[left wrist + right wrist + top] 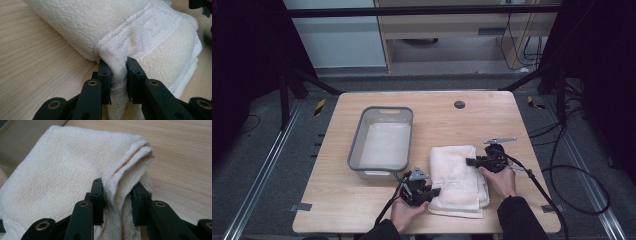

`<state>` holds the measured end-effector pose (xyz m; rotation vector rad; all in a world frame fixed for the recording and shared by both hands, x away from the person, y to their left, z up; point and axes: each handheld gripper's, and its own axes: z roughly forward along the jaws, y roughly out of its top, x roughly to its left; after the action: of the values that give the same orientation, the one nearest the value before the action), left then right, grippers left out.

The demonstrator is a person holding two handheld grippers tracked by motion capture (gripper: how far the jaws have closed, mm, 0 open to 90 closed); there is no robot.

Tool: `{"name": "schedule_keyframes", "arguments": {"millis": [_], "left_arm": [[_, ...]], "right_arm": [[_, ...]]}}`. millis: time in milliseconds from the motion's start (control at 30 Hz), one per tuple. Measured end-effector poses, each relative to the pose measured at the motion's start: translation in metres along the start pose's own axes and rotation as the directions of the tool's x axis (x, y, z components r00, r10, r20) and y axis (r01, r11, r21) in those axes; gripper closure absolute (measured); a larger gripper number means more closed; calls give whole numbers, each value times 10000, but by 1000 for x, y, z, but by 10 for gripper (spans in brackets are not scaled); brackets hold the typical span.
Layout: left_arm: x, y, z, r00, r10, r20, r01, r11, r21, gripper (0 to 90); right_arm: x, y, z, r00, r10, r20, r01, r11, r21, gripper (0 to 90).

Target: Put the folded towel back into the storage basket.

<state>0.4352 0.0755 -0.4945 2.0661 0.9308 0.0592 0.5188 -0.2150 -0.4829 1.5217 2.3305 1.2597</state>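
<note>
A folded white towel (457, 177) lies on the wooden table (492, 115), near its front edge. My left gripper (434, 191) is at the towel's near left corner, shut on a pinched fold of the towel (117, 72). At the towel's right edge, my right gripper (470, 161) is shut on a bunched layer of the towel (120, 195). In the left gripper view the towel's woven border band (160, 27) runs past the jaws. A person's hands hold both grippers from the table's near side.
A grey plastic tub (382, 142) stands left of the towel, its near rim close to my left gripper. A round dark grommet (459, 104) sits in the table's far middle. Cables trail off the table's right side (562, 170).
</note>
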Motion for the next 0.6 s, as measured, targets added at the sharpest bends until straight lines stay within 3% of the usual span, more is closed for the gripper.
{"name": "schedule_keyframes", "arguments": {"millis": [600], "left_arm": [[-7,12,-22,9994,279,221,-262,9968,-751,757]], "right_arm": [[16,11,-34,9992,-390,-97,377,9937,-1055,688]]}}
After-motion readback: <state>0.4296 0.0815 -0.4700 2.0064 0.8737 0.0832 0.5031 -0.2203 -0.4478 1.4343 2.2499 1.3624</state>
